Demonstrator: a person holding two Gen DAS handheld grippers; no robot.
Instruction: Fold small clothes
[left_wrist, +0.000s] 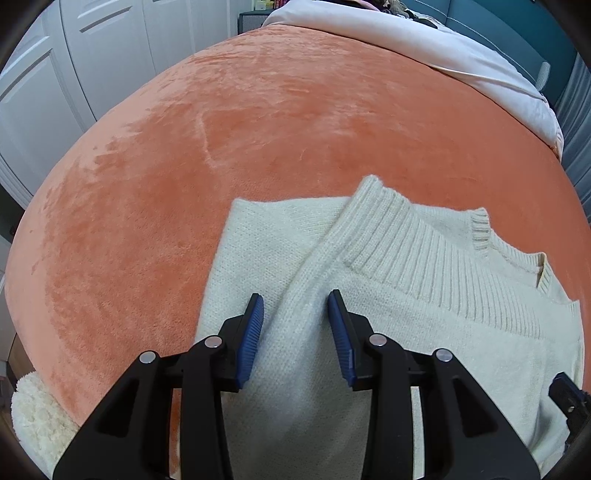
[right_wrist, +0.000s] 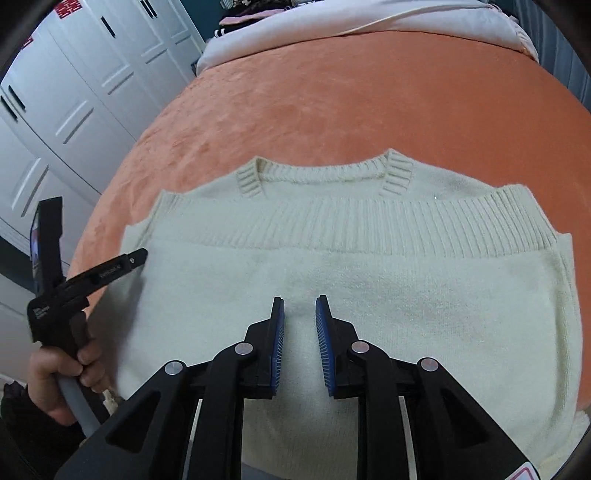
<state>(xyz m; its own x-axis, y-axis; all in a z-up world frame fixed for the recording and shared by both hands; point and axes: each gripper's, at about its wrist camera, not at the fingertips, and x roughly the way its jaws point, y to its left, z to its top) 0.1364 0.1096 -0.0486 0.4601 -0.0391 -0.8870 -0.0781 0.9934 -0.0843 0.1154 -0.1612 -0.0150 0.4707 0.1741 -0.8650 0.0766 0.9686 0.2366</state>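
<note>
A cream knit sweater (right_wrist: 369, 280) lies folded on the orange blanket (right_wrist: 332, 96), its ribbed hem brought up just below the neckline (right_wrist: 325, 173). In the left wrist view the sweater (left_wrist: 406, 332) shows its left folded edge and ribbed band (left_wrist: 399, 240). My left gripper (left_wrist: 295, 302) is open and empty, hovering over the sweater's left part; it also shows in the right wrist view (right_wrist: 136, 254) at the sweater's left edge. My right gripper (right_wrist: 300, 301) is open and empty, just above the sweater's lower middle.
The orange blanket (left_wrist: 221, 129) covers a bed. A white duvet (left_wrist: 443, 48) lies at the far end. White wardrobe doors (right_wrist: 74, 92) stand to the left. A fluffy cream item (left_wrist: 37, 417) hangs at the bed's near left edge.
</note>
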